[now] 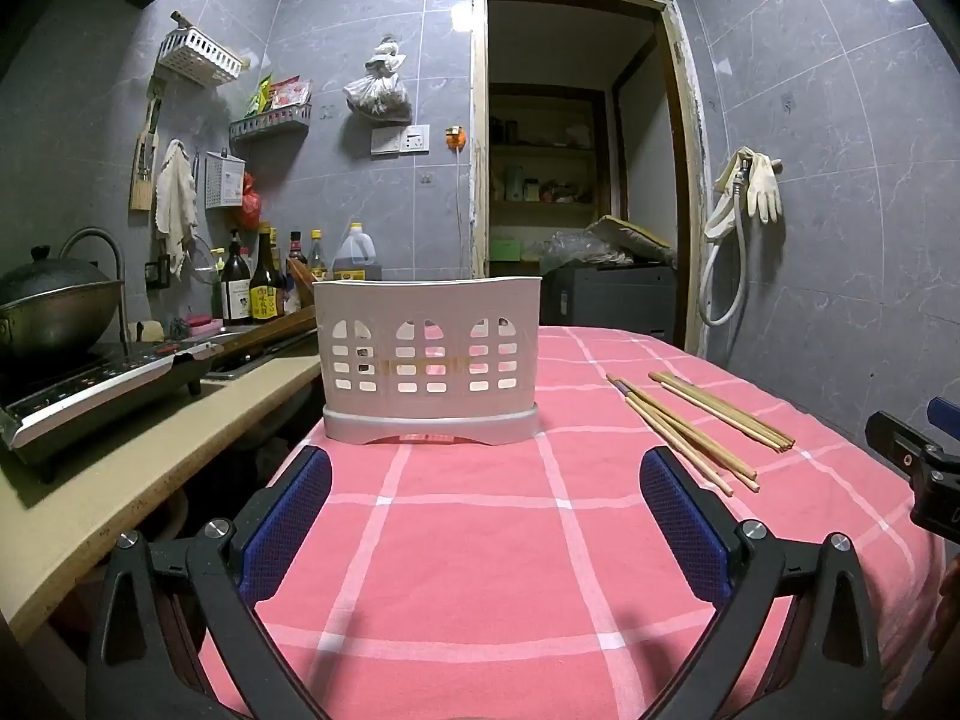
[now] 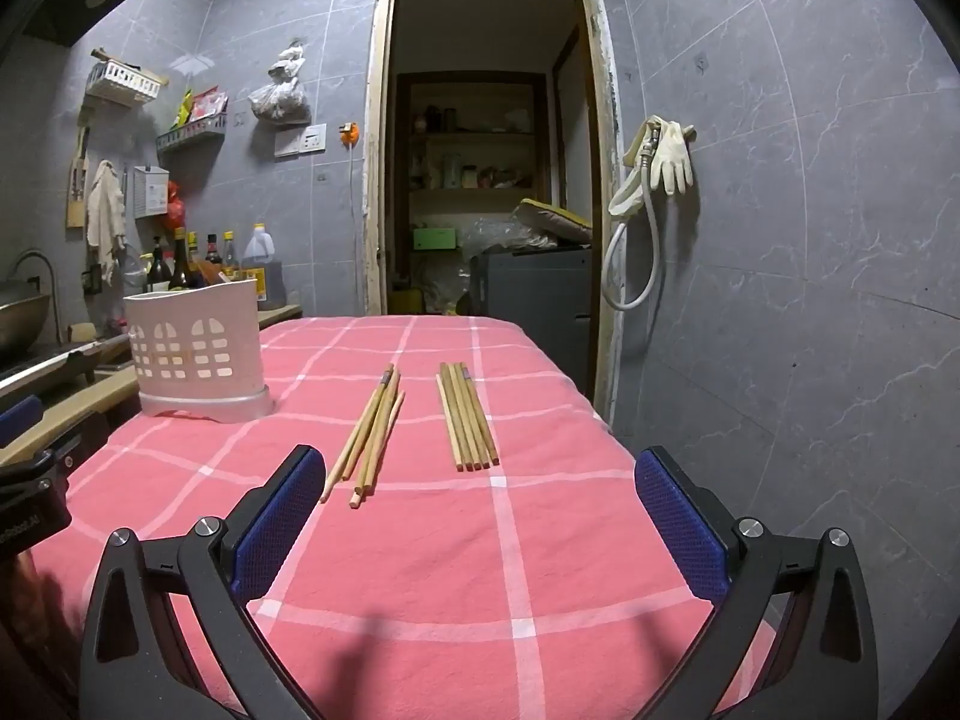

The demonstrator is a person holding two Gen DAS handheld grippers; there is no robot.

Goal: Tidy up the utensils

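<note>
A white perforated utensil holder [image 1: 427, 354] stands upright on the pink checked tablecloth [image 1: 480, 540], straight ahead of my left gripper [image 1: 486, 468], which is open and empty. The holder also shows in the right wrist view [image 2: 195, 351], at the left. Two bundles of wooden chopsticks lie flat on the cloth: a loose left bundle [image 2: 369, 438] and a tidy right bundle [image 2: 468, 417]. In the left wrist view they lie to the right [image 1: 699, 423]. My right gripper [image 2: 474, 468] is open and empty, just short of the chopsticks' near ends.
A counter [image 1: 150, 468] with an induction cooker [image 1: 102, 384], wok and sauce bottles [image 1: 252, 282] runs along the left of the table. An open doorway [image 2: 486, 138] lies behind the table. The tiled wall [image 2: 810, 240] is close on the right, with gloves and a hose hanging.
</note>
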